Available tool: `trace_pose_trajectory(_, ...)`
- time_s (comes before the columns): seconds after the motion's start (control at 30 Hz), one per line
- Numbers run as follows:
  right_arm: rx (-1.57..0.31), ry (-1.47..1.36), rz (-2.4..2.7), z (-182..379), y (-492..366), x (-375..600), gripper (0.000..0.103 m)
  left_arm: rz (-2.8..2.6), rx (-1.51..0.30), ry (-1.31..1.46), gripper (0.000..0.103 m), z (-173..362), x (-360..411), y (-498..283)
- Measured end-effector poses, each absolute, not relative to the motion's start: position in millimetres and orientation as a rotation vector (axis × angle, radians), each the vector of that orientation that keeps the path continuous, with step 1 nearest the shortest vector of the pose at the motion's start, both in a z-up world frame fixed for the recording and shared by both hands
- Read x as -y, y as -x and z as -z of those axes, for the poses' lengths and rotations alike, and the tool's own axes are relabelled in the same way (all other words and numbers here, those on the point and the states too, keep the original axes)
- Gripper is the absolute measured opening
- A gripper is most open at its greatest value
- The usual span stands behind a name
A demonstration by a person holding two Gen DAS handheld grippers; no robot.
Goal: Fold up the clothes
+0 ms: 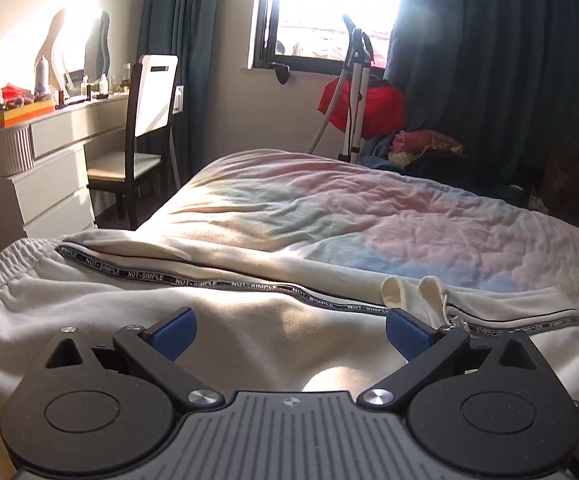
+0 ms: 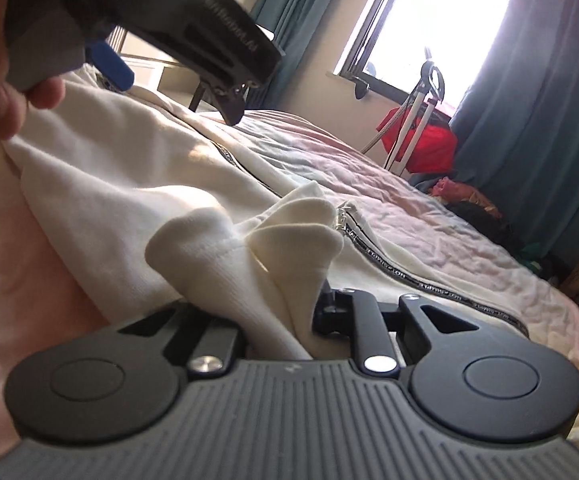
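Cream-white track pants [image 1: 249, 312] with a black "NOT-SIMPLE" side stripe lie across the near edge of the bed, elastic waistband at the left. My left gripper [image 1: 291, 332] hovers just above them, jaws wide open and empty, blue pads [image 1: 173, 334] showing. My right gripper [image 2: 279, 312] is shut on a bunched fold of the pants [image 2: 273, 252], the cloth sticking up between its fingers. That bunch also shows in the left wrist view [image 1: 413, 292]. The left gripper's body [image 2: 177, 24] and the hand holding it appear at the top left of the right wrist view.
The bed [image 1: 369, 216] has a wrinkled pastel cover. A white dresser [image 1: 37, 172] and a chair [image 1: 137, 152] stand left of it. A garment steamer stand [image 1: 355, 92], a red item and a pile of clothes [image 1: 429, 148] sit by dark curtains under the window.
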State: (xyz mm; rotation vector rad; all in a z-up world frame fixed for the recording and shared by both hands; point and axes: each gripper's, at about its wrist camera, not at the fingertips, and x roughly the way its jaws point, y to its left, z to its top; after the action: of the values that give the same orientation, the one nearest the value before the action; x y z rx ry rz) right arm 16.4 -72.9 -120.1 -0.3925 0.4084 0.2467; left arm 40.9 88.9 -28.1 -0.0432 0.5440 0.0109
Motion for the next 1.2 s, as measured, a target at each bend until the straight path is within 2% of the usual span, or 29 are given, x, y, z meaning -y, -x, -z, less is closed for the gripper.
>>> trace_pose_trajectory(0.03,-0.434,0.336,-0.270,116.0,-17.0,78.2,0.038,-0.011,-0.540,0.031,0.102,27.7,-87.0,-42.0)
trace_pose_trajectory(0.07,-0.463,0.271,-0.298,112.2,-15.5,83.9,0.059,-0.007,-0.544,0.031,0.102,27.8,-86.2,-43.4)
trace_pose_trajectory(0.1,-0.489,0.211,-0.326,108.6,-13.5,89.1,0.086,-0.003,-0.547,0.037,0.102,28.1,-86.3,-44.0)
trace_pose_trajectory(0.17,-0.524,0.120,-0.375,101.5,-6.8,96.7,0.103,0.001,-0.546,0.050,0.102,28.9,-86.3,-42.8)
trace_pose_trajectory(0.47,-0.463,-0.089,-0.189,48.1,31.2,157.8,0.103,0.189,-0.540,0.074,0.101,17.2,-66.9,-4.0)
trace_pose_trajectory(0.67,-0.477,-0.282,0.069,58.7,29.6,213.1,0.103,0.358,-0.574,0.141,0.100,23.4,-52.8,9.6)
trace_pose_trajectory(0.73,-0.519,-0.313,0.152,72.0,21.5,222.7,0.103,0.375,-0.603,0.141,0.095,32.1,-47.7,5.9)
trace_pose_trajectory(0.9,-0.597,-0.365,0.214,93.2,7.4,236.3,0.103,0.401,-0.662,0.121,0.072,52.4,-34.3,-2.3)
trace_pose_trajectory(1.03,-0.607,-0.364,0.209,95.0,7.4,236.7,0.103,0.322,-0.713,0.031,0.074,69.1,-23.6,-7.5)
trace_pose_trajectory(1.2,-0.624,-0.319,0.201,96.8,2.3,230.5,0.103,0.298,-0.782,0.055,0.079,84.6,-29.2,-17.2)
